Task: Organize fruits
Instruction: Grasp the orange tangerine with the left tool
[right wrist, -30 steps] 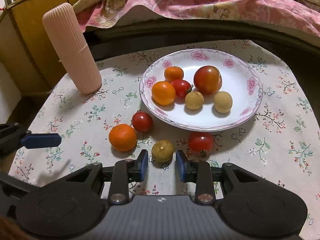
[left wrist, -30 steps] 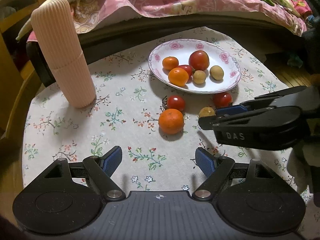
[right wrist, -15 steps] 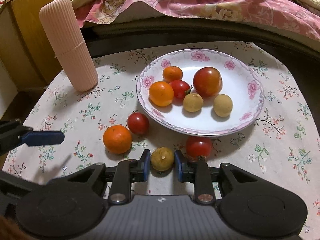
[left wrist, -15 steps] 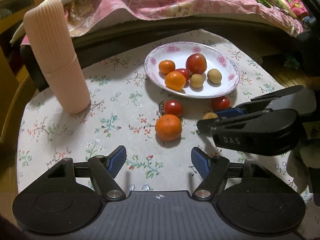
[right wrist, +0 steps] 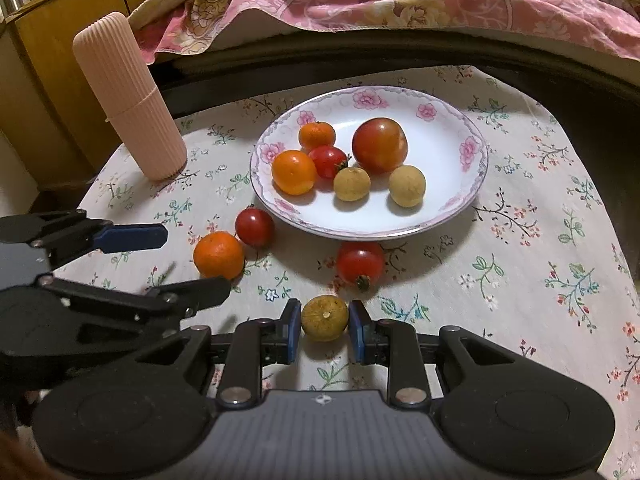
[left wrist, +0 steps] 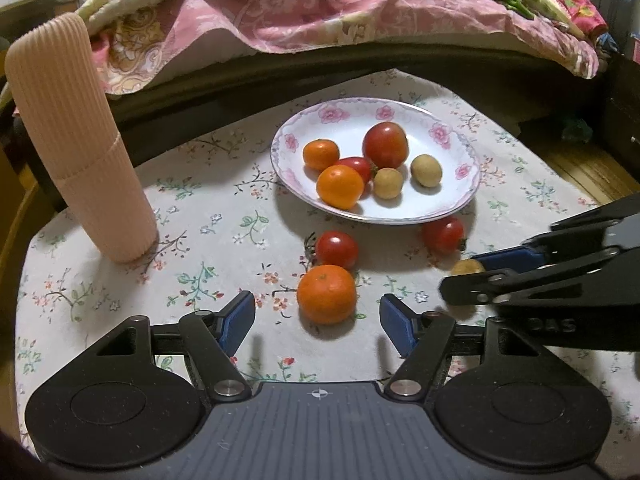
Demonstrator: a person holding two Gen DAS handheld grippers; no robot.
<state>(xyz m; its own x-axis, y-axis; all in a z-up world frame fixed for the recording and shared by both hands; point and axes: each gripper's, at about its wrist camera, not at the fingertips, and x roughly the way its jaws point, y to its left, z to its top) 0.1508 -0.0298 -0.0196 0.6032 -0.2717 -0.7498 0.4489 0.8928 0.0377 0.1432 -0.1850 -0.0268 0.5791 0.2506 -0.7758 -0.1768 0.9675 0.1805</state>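
- Over the last second the right tool (right wrist: pixel 324 326) has slid forward until the loose longan (right wrist: pixel 325 318) sits squarely between its blue pads; a second ago the fruit lay just ahead of the tips. The pads now flank it closely on both sides, and I cannot tell whether they actually press it yet, so I judge the pinch to be closing rather than made.
- The longan still rests on the floral table (right wrist: pixel 520 264), just in front of the plate (right wrist: pixel 478 184) and near a loose cherry tomato (right wrist: pixel 360 264).
- The left tool (left wrist: pixel 318 320) has also come forward over the same second: its fingers are spread wide and empty, and the loose mandarin (left wrist: pixel 327 294) now lies just ahead of the gap, lined up for a grab.
- Meaning for the task: both loose fruits look about to be lifted, and neither is off the table yet.
- The plate holds six fruits: a large tomato (right wrist: pixel 379 144), a small cherry tomato, two mandarins and two longans, clustered left of centre with bare room on the right.
- Left outside on the table: the longan, the mandarin, and two cherry tomatoes, one (right wrist: pixel 254 226) touching or nearly touching the mandarin.
- A ribbed pink container (right wrist: pixel 130 98) stands upright and closed at the far left.
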